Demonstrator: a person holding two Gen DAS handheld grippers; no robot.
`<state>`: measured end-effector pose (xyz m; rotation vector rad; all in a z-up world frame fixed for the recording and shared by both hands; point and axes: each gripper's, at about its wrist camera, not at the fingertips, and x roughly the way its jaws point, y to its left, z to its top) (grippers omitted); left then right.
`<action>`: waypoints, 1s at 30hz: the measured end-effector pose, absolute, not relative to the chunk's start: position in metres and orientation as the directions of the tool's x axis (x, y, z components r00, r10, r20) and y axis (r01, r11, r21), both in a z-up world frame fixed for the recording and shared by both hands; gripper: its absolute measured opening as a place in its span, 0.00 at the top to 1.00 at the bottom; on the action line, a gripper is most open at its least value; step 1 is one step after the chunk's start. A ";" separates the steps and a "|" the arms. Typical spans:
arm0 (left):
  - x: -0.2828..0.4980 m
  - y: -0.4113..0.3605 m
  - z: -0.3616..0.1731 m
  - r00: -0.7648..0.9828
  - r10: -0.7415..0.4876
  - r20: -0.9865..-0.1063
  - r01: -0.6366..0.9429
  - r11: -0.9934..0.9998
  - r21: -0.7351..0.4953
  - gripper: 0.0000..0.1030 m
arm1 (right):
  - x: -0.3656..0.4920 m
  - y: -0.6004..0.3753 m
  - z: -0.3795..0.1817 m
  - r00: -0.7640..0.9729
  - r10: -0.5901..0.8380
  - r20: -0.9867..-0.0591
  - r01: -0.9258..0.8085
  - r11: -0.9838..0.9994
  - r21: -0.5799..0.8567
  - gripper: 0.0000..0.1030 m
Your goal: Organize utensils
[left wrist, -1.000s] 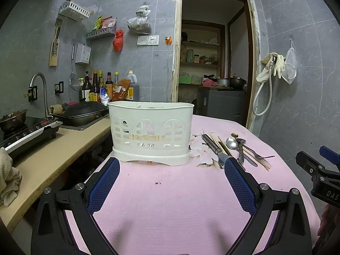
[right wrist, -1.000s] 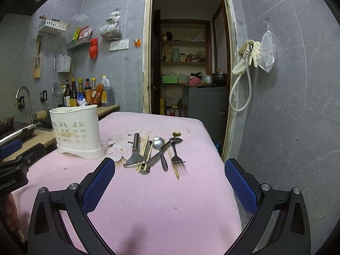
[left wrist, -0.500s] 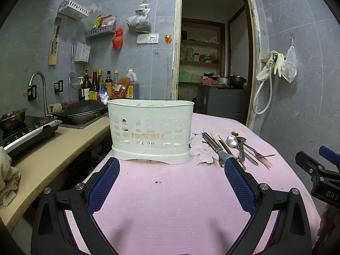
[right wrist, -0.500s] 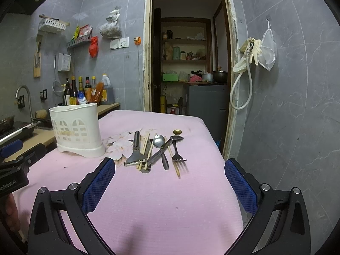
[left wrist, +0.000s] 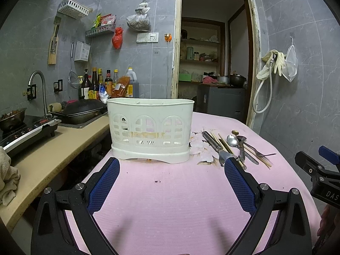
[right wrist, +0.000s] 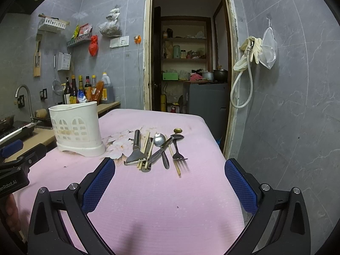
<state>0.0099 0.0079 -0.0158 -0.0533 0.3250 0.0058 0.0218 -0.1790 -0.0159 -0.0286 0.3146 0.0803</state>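
A white plastic utensil holder point(left wrist: 150, 127) point(right wrist: 75, 127) stands upright on the pink table cover. To its right lies a heap of utensils point(left wrist: 234, 146) point(right wrist: 157, 148): a peeler point(right wrist: 135, 148), wooden chopsticks point(right wrist: 145, 148), a spoon point(right wrist: 160, 143), a fork point(right wrist: 177, 148) and more cutlery. My left gripper point(left wrist: 171, 165) is open, low over the cloth, just short of the holder. My right gripper point(right wrist: 170, 170) is open too, with the near end of the heap just ahead of its fingers. Nothing is held by either.
A kitchen counter point(left wrist: 48, 155) runs along the left with an induction cooker point(left wrist: 27, 129), a wok point(left wrist: 82, 111), a tap and bottles. A cloth point(left wrist: 7, 178) lies at the counter's near end. The table's right edge point(right wrist: 214, 146) falls off near the grey wall and doorway.
Both grippers have crept slightly forward and lower toward the table; the holder and the utensil heap look a little nearer. Nothing was gripped or moved.
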 end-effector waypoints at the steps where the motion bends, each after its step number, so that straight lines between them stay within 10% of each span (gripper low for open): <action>1: 0.010 0.008 -0.016 0.948 -0.003 -0.320 -0.014 0.999 -0.052 0.06 | 0.022 -0.179 -0.016 0.947 0.074 -0.311 -0.083 0.996 -0.015 0.00; 30: 0.053 -0.012 0.009 0.925 -0.091 -0.369 0.090 0.996 -0.020 0.06 | 0.051 -0.204 0.003 0.956 0.072 -0.285 -0.107 0.988 -0.112 0.00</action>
